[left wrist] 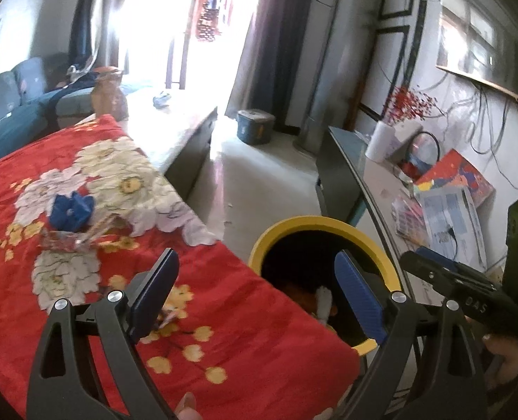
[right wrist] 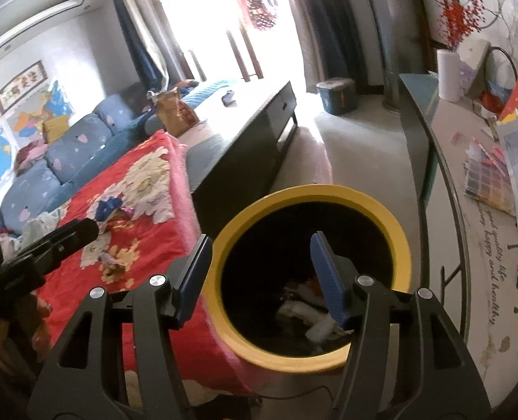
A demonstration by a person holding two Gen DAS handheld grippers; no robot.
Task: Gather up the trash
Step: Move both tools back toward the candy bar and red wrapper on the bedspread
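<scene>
Left wrist view: left hand-held gripper stood wide open, with nothing between the fingers, held above the edge of the red blanket and the yellow-rimmed bin. Inside the bin already lay some trash, white and orange pieces, so part of the collecting looked done. On the blanket remained a blue crumpled piece and, just beside it, a shiny wrapper; another small wrapper lay near the left finger. Right hand-held gripper seen at the right side, beside the bin.

Right wrist view: right hand-held gripper also wide open and empty, held directly over the bin mouth. White scraps visible at the bottom. On the blanket the blue piece and wrappers not yet picked. Left hand-held gripper seen over the blanket.

Judged roughly midway: some trash in the bin, at least three pieces left on the blanket.
</scene>
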